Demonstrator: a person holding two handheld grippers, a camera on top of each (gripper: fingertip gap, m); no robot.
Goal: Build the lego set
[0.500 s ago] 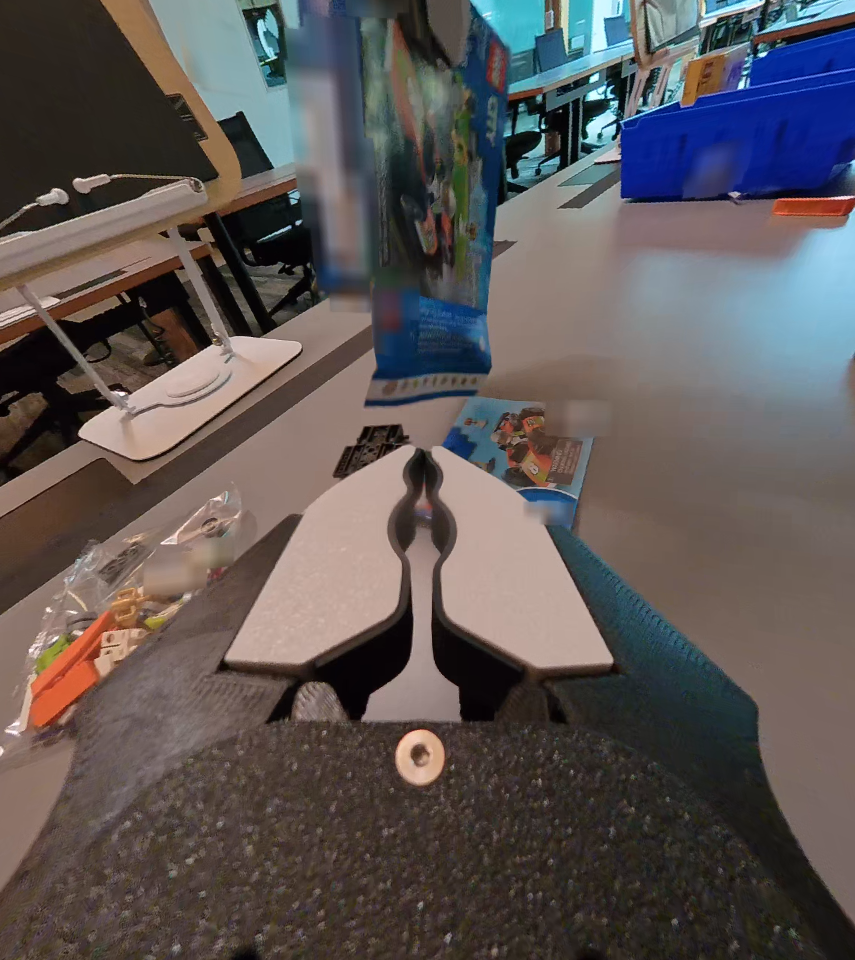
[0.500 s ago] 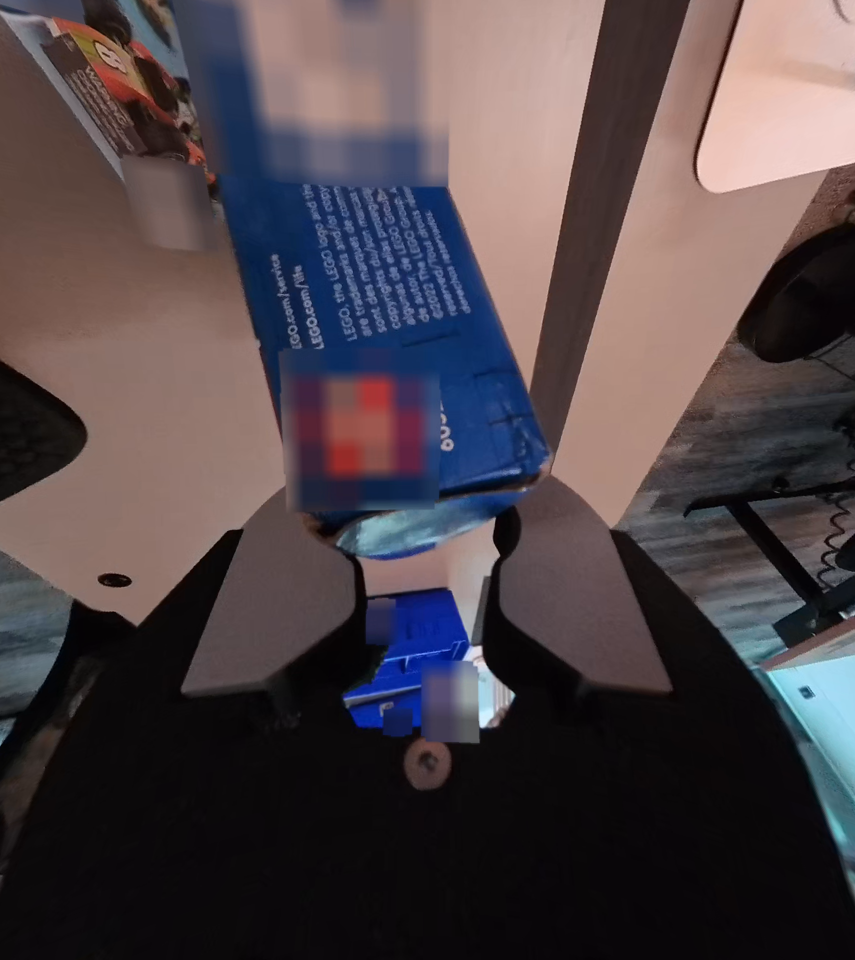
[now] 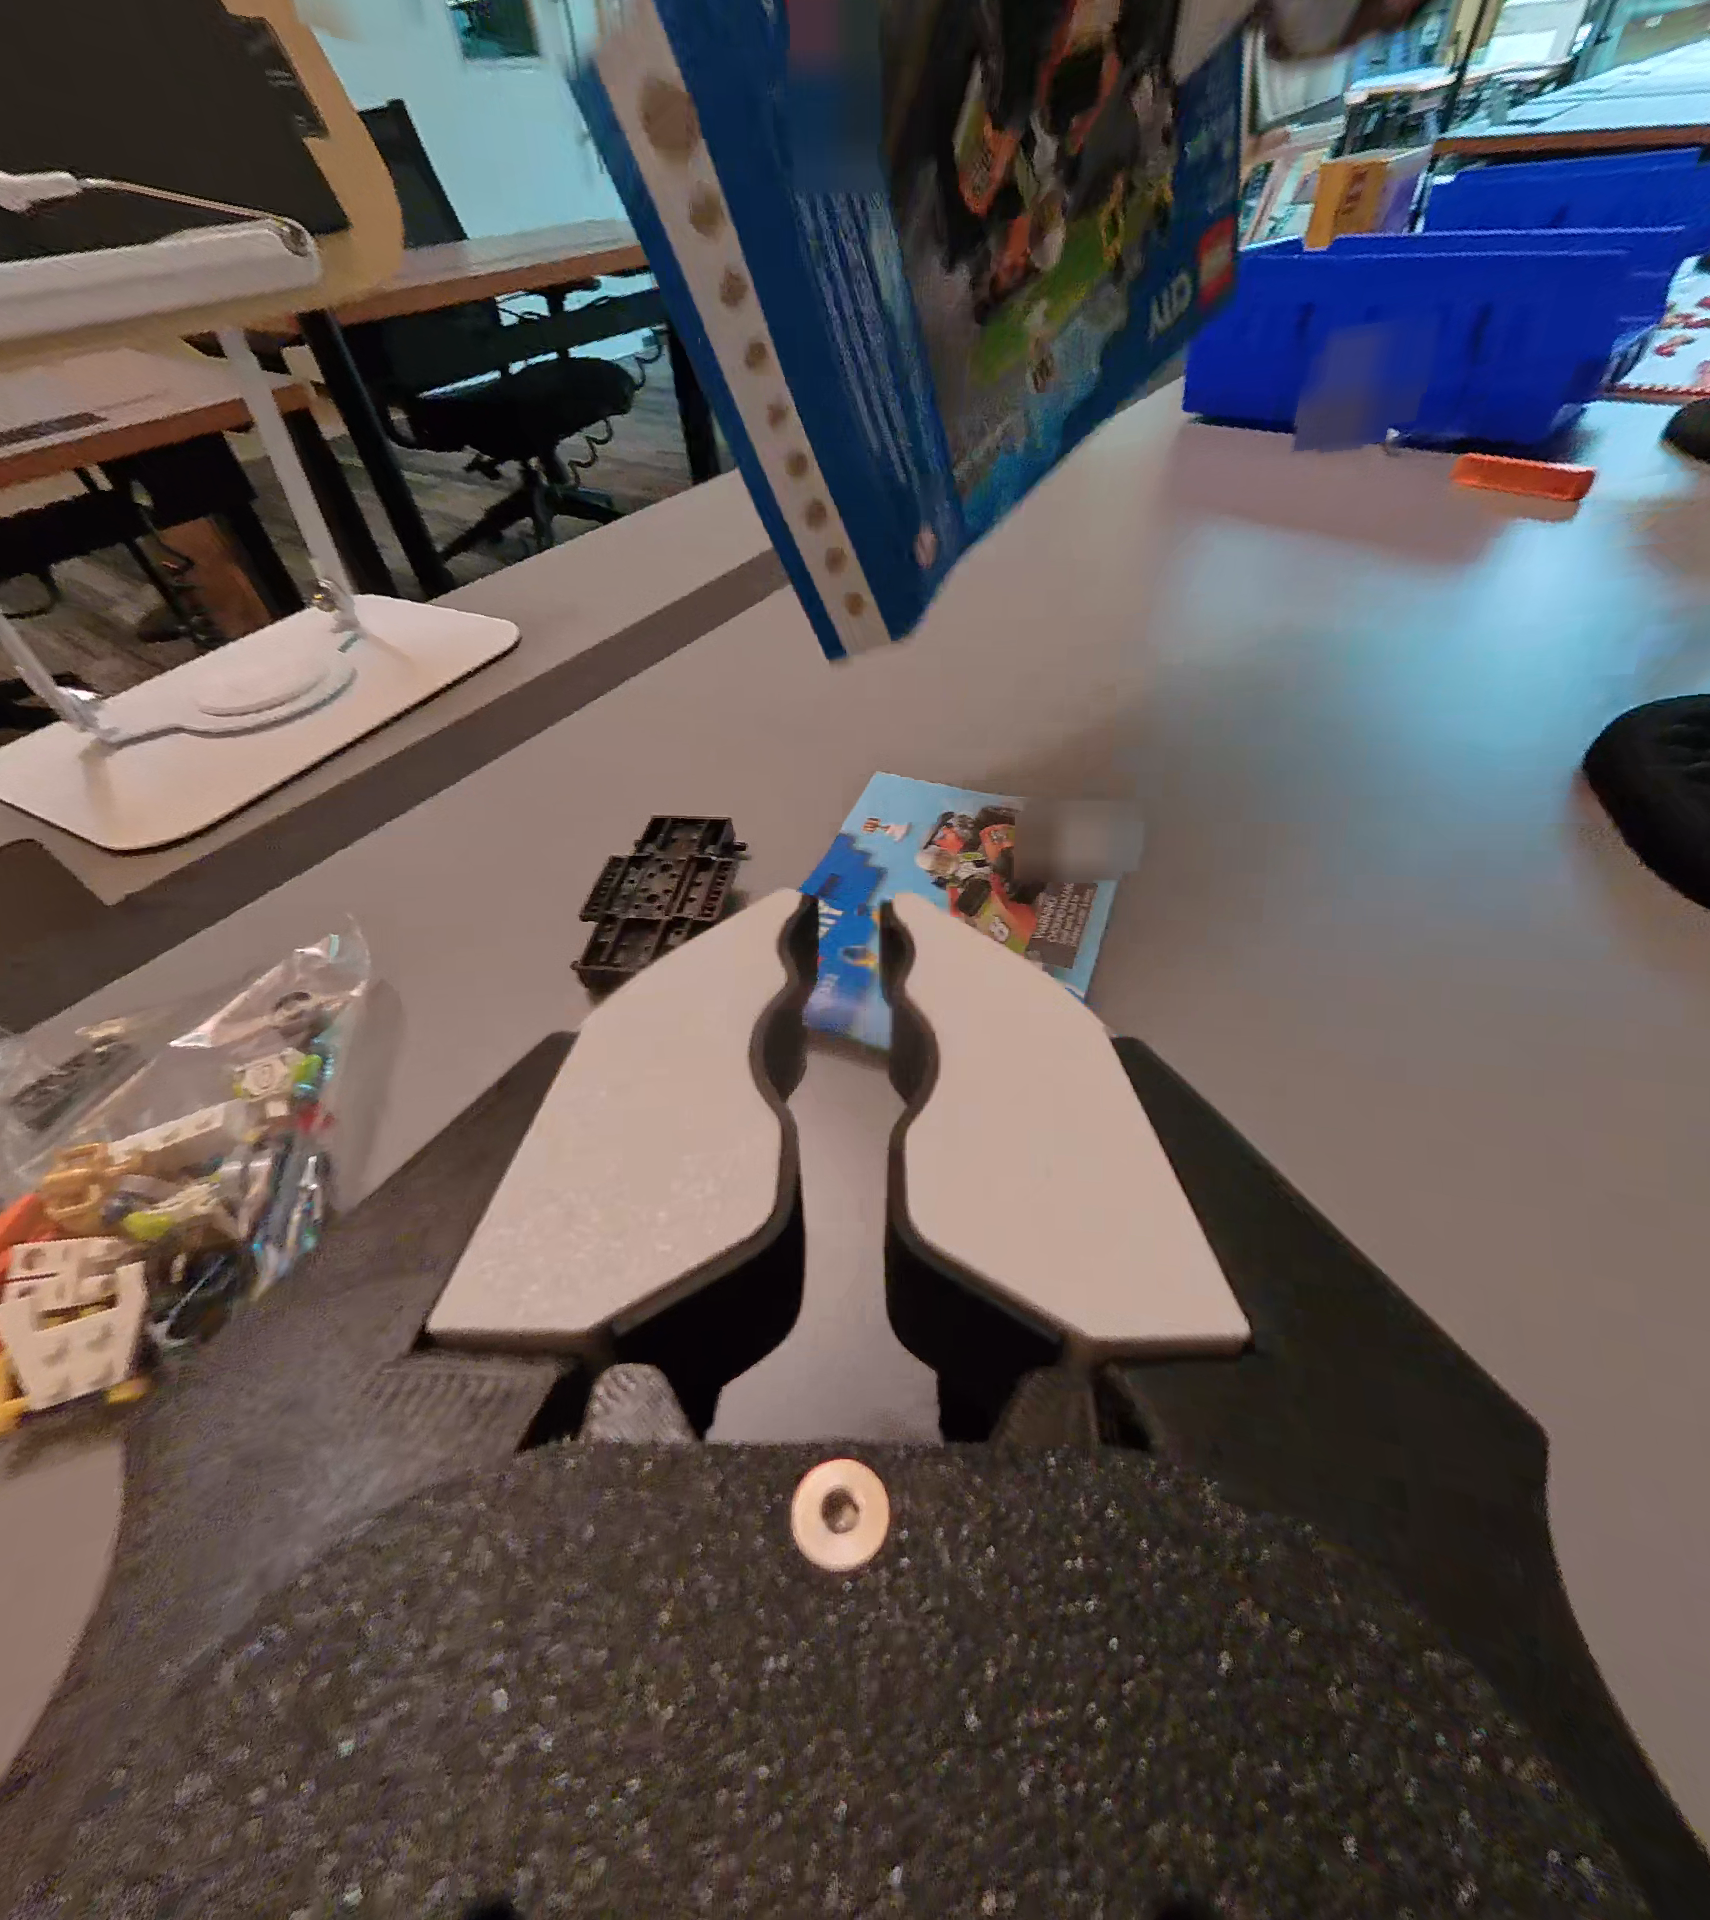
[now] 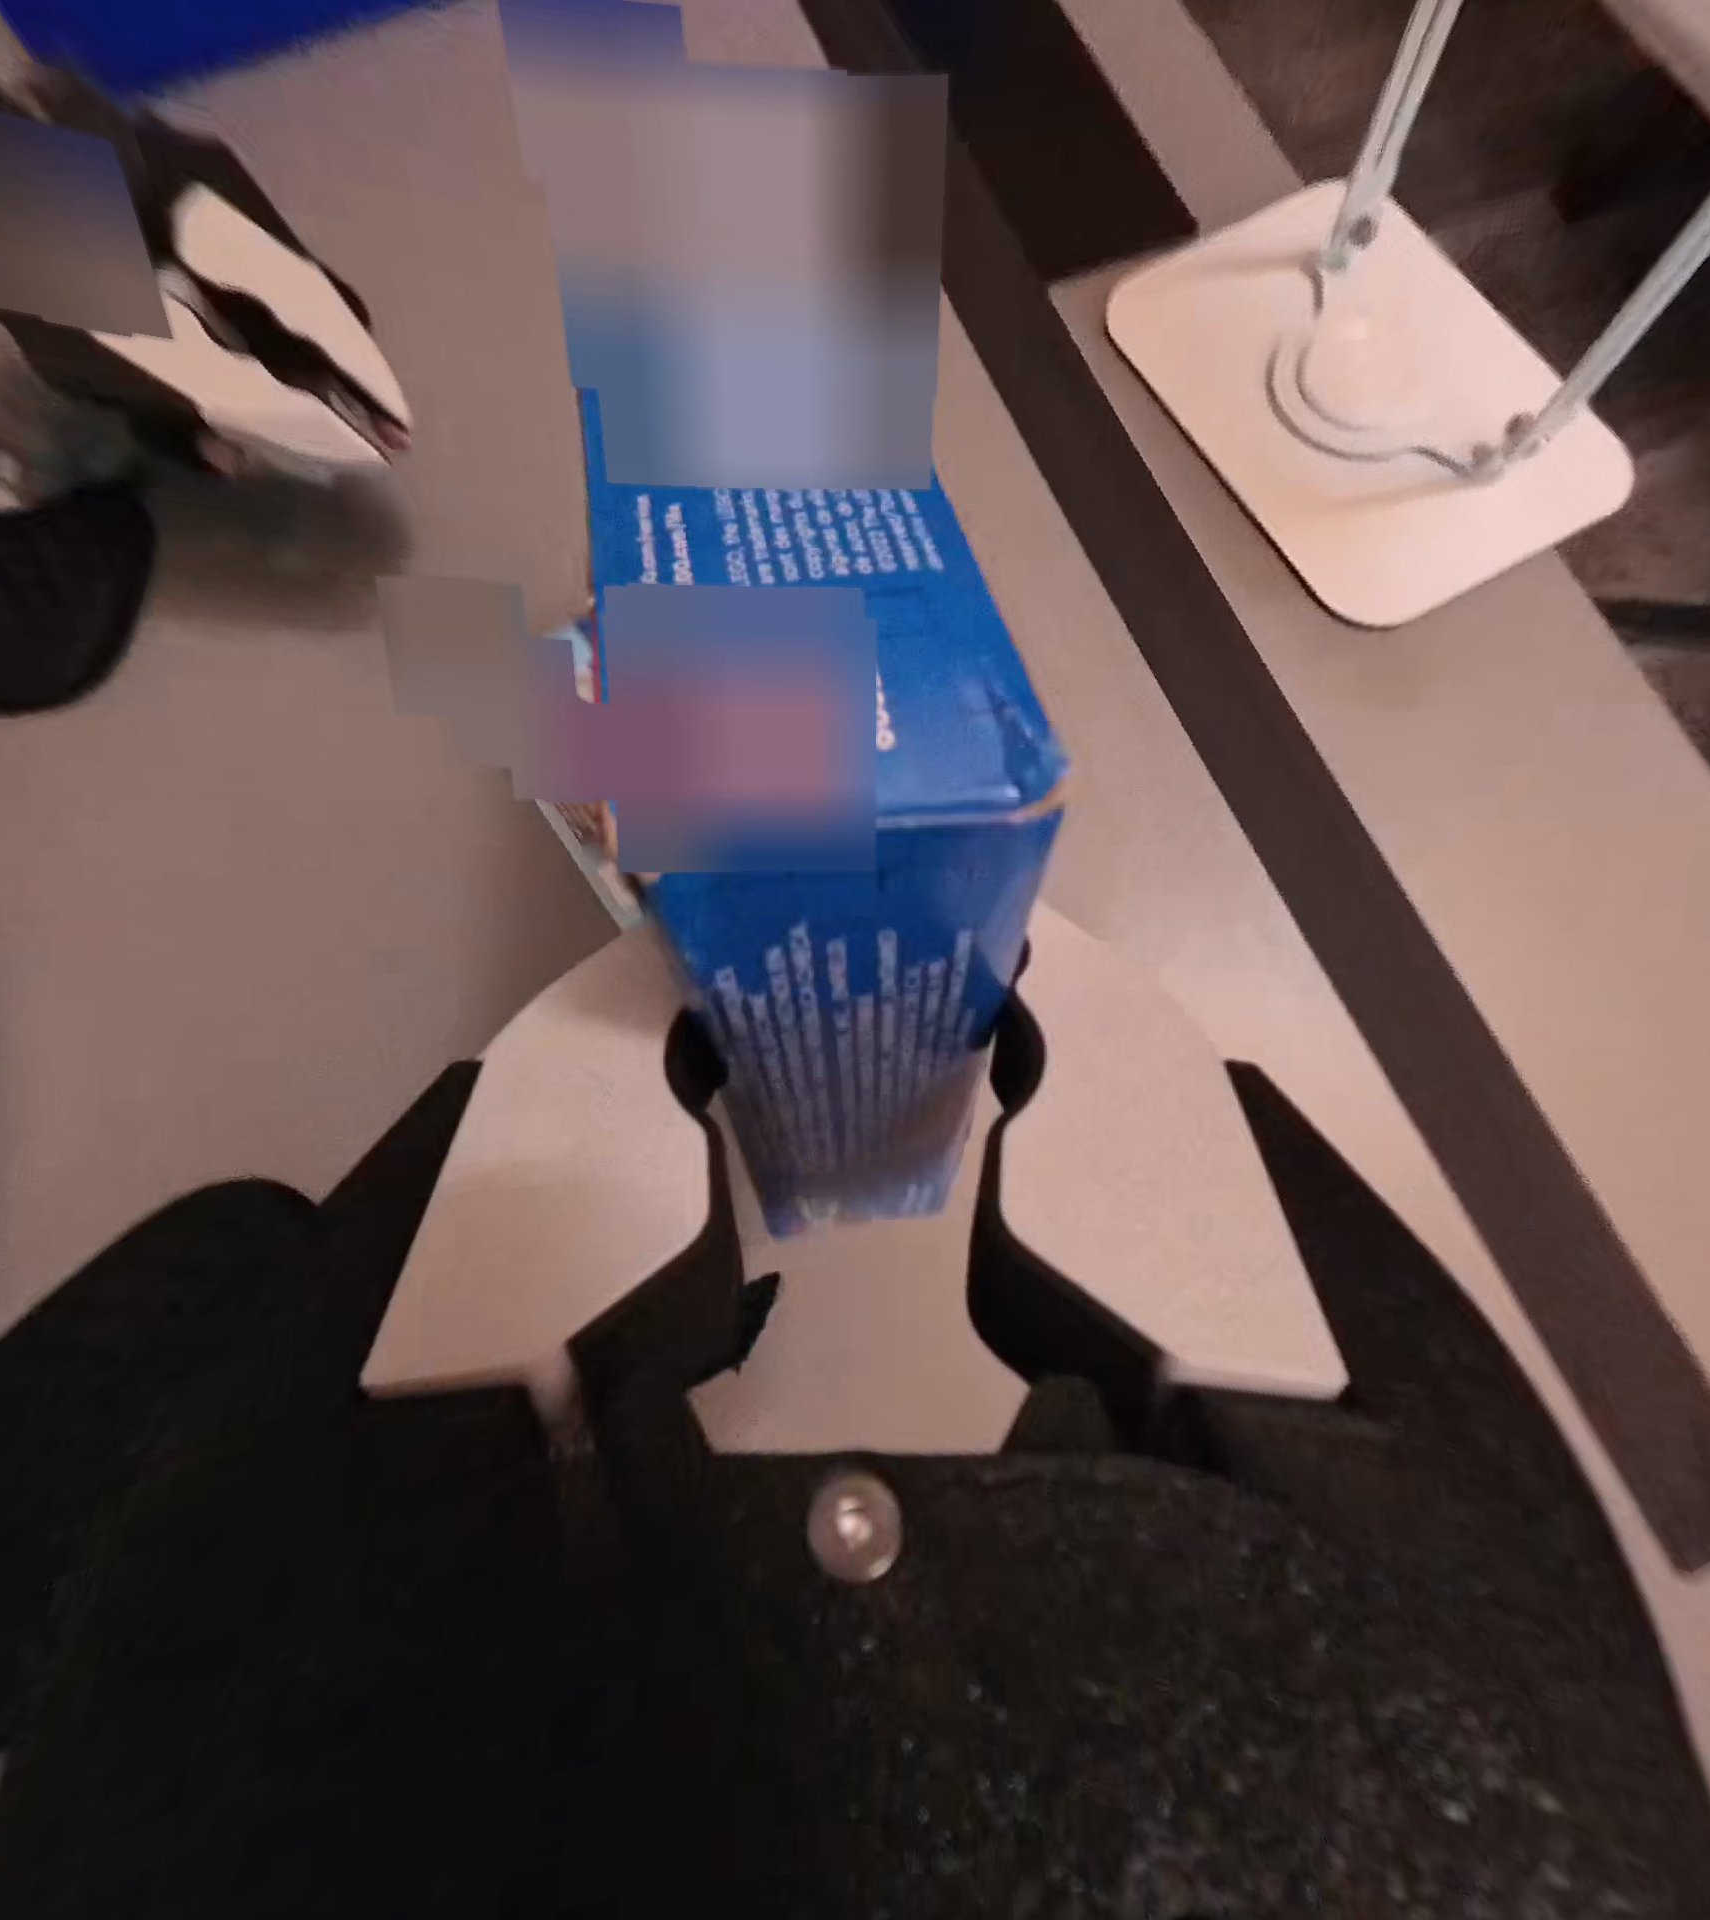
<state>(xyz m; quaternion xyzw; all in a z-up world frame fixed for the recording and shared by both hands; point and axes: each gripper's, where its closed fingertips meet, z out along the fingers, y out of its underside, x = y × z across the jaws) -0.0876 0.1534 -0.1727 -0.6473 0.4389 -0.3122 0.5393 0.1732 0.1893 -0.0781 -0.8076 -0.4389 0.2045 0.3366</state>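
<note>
1 blue lego box (image 4: 861, 1049) is hanging above the surface (image 3: 1350, 727), pinched by the right hand-held gripper (image 4: 851, 1029); the left hand-held gripper (image 3: 838, 914) is hovering slightly parted, empty, beside a clear bag (image 3: 134, 1174) holding loose bricks.

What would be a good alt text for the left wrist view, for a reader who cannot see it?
The left gripper, slightly open and empty, hovers over a grey table above an instruction booklet. A black chassis piece lies just left of the booklet, a bag of bricks nearer left, and a tilted blue box hangs in the air behind.
</note>
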